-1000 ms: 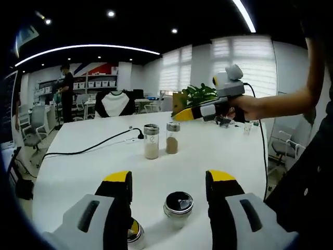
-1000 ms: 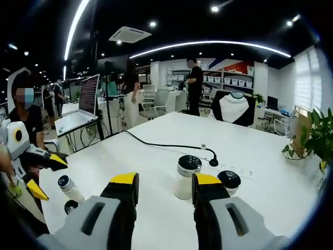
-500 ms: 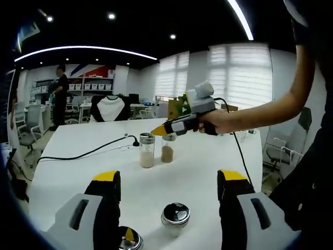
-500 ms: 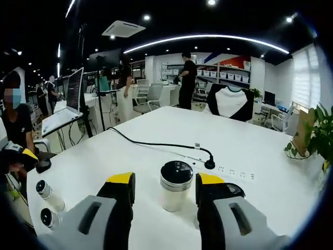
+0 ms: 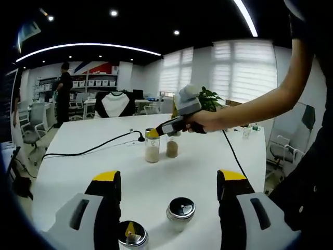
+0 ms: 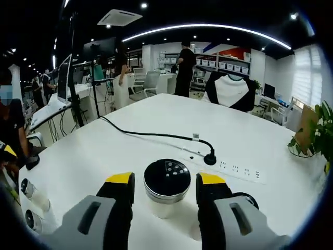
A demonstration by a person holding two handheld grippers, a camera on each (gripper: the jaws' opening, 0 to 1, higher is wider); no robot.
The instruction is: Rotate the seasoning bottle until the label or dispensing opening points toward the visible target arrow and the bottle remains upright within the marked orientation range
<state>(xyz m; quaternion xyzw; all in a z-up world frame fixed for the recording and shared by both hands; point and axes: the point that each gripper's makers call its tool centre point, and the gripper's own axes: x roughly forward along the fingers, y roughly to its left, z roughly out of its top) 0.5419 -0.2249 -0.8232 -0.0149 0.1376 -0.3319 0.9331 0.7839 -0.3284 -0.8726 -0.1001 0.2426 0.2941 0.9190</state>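
Right between my right gripper [image 6: 165,182] jaws stands the seasoning bottle [image 6: 166,188], a clear cylinder with pale contents and a round black perforated cap in a metal ring, upright on the smooth white table [image 6: 156,122]; the jaws flank it, apart, contact unclear. Ahead of my left gripper [image 5: 168,183], jaws wide and empty, I count four bottles: two near [image 5: 180,214], two farther [image 5: 171,147]. A black cable [image 6: 151,135] meets a white power strip [image 6: 229,169].
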